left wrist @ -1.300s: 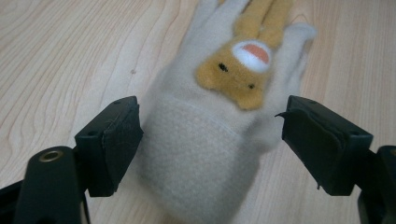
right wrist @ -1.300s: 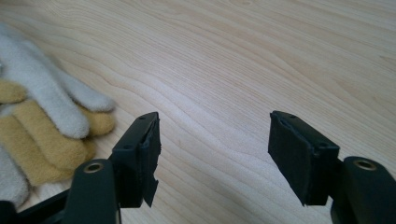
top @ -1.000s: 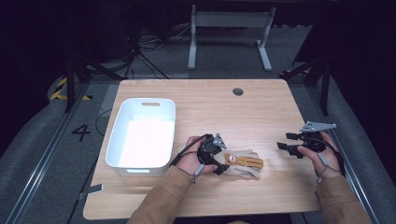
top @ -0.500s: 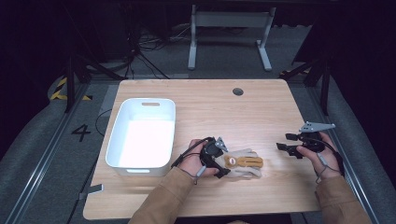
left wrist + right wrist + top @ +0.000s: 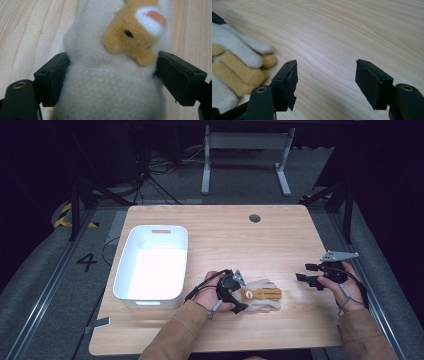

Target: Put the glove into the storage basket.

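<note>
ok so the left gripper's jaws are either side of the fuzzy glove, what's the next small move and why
Probably close the left gripper: its jaws stand apart, flanking the cuff of the plush glove, which lies flat on the table. The right gripper is open over bare wood.

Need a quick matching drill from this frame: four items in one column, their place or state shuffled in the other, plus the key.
Items:
1. left tongs
2. right tongs
3. white bin
4. plush glove

States:
A. lying flat on the table near the front edge
B. open over bare wood
C. jaws on either side of the glove's cuff
D. empty, on the table's left side

Pairs: 1-C, 2-B, 3-D, 4-A
</note>
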{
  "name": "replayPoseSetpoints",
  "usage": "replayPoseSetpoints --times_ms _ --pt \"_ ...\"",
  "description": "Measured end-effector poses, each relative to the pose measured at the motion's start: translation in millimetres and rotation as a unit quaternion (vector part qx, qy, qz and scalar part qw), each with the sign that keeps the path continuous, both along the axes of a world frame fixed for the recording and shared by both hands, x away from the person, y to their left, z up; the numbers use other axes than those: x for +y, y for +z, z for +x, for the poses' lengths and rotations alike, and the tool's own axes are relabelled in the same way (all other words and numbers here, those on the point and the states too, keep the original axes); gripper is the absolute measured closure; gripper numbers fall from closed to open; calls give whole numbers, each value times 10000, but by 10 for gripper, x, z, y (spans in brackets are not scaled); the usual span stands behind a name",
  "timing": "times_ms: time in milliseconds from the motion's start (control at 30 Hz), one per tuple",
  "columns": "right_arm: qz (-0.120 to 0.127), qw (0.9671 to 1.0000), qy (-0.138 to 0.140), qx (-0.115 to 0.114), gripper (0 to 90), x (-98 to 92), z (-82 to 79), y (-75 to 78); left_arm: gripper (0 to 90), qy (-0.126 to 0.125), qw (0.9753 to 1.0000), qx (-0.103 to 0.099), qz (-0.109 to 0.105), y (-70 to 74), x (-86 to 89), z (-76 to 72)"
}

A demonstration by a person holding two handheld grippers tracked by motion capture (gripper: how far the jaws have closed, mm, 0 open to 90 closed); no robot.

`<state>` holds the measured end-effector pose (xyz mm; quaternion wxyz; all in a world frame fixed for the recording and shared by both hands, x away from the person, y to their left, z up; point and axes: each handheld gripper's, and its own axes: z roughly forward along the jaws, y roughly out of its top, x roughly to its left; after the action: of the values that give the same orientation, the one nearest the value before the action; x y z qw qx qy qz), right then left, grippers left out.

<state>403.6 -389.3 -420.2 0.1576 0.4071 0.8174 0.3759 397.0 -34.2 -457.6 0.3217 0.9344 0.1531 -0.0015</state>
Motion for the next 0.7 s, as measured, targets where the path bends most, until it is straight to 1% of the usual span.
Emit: replayPoseSetpoints --times_ms 33,67,100,133,200,233,267,300,333,400,467,567,633,667,700 --pt "-3 10000 4 3 349 2 1 -3 156 -3 10000 -29 3 1 -6 -5" --pt "-9 10000 13 5 349 6 1 -4 157 2 10000 -49 51 18 -11 -22" --pt "-9 10000 13 5 349 6 1 -4 158 2 10000 -49 51 18 -11 -22" --pt "7 10000 17 3 349 6 -2 2 161 24 9999 -109 48 35 -8 -30" --pt "34 10000 9 25 348 3 -5 6 165 3 9999 -167 45 65 2 -49" --pt "34 10000 9 25 348 3 -5 6 165 3 9999 -167 45 65 2 -49" --pt "46 10000 -13 44 345 -2 -3 1 163 6 9998 -165 115 46 -16 -56" --pt "46 10000 -13 44 345 -2 -3 1 159 6 9998 -165 115 46 -16 -56" --pt "56 10000 5 53 346 -1 2 -12 155 -42 9997 -171 161 25 -38 -59" --pt "28 10000 6 72 345 5 -1 -14 152 -72 9998 -163 129 16 -53 -62" --pt "31 10000 -1 68 345 8 -2 -14 147 -104 9997 -167 156 9 -55 -65" --pt "32 10000 -8 71 345 7 -1 -16 126 -147 9996 -173 140 -5 -57 -66" --pt "22 10000 -1 90 346 3 1 -26 116 -312 9988 -305 213 -18 -49 -82" --pt "22 10000 -1 90 346 3 1 -26 114 -312 9988 -305 213 -18 -49 -82" --pt "18 10000 1 95 346 2 0 -28 114 -372 9984 -366 214 -24 -43 -83"
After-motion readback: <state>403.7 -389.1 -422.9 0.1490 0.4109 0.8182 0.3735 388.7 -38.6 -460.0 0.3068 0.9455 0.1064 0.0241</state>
